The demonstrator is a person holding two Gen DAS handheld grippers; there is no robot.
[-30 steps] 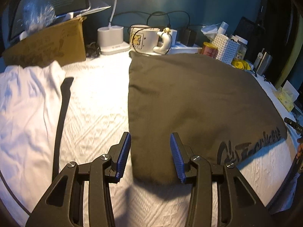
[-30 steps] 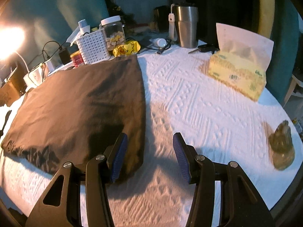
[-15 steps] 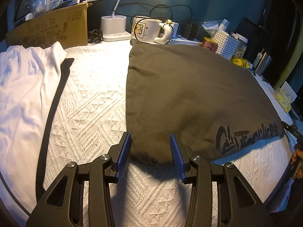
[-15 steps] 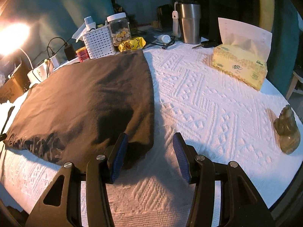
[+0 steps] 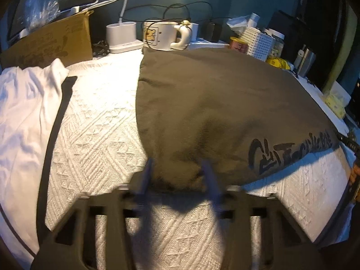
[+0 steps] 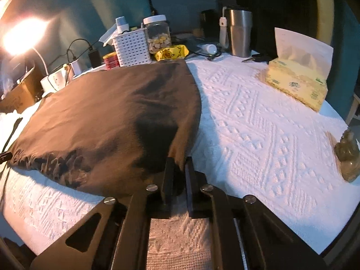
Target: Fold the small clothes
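A dark brown folded garment point(image 5: 213, 103) with black lettering lies flat on the white textured table cover point(image 5: 96, 135). My left gripper point(image 5: 177, 175) is blurred by motion; its jaws stand apart around the garment's near left corner. In the right wrist view the same garment point(image 6: 108, 117) fills the left half. My right gripper point(image 6: 179, 173) is shut on its near right corner, and the cloth bunches up between the fingers.
A white garment point(image 5: 24, 117) lies at the left. At the back stand a cardboard box point(image 5: 51, 42), a white mug point(image 5: 162, 36), a white basket point(image 6: 132, 47), a jar point(image 6: 158, 33) and a steel tumbler point(image 6: 239, 31). A tissue box point(image 6: 299, 83) and a small figurine point(image 6: 348, 155) sit at the right.
My right gripper has closed on the garment's near right corner. My left gripper has drawn back a little and is moving, its jaws still apart at the near left corner.
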